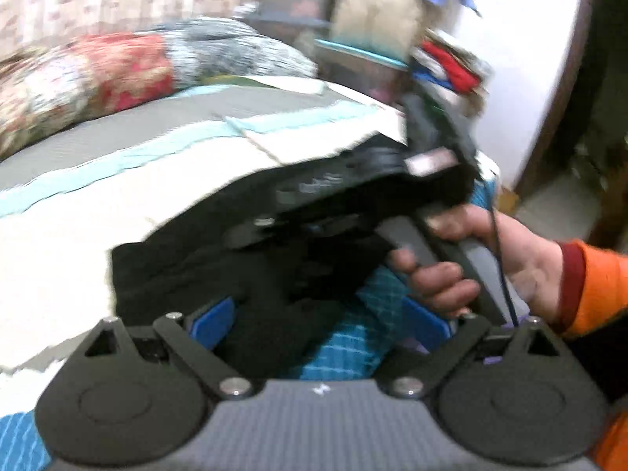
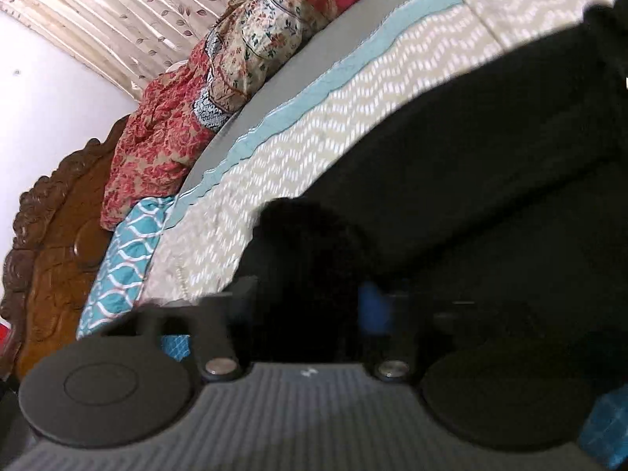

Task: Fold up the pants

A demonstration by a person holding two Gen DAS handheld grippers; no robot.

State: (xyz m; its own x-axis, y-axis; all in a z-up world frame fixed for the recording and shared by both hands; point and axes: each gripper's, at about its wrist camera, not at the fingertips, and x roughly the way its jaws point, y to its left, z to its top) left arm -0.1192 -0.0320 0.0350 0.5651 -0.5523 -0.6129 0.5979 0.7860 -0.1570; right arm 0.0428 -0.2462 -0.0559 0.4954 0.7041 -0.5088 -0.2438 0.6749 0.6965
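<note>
The black pants [image 1: 188,274] lie on the bed over the pale patterned bedspread [image 1: 78,243]. In the left wrist view my left gripper [image 1: 320,324] has its blue pads [image 1: 214,324] spread wide, with a bunched part of the black cloth between them but not pinched. The other gripper's body [image 1: 392,180] crosses the view just ahead, held by a bare hand [image 1: 471,263]. In the right wrist view the pants [image 2: 451,180] fill the right side, and my right gripper [image 2: 314,306] is closed on a fold of the black cloth, one blue pad [image 2: 375,308] showing.
Floral pillows and bedding [image 2: 188,110] are piled along the far side of the bed. A carved wooden headboard [image 2: 51,243] stands at the left. A teal patterned sheet [image 1: 353,337] hangs at the bed's near edge. Cluttered shelves [image 1: 353,27] and a doorway [image 1: 569,137] stand beyond.
</note>
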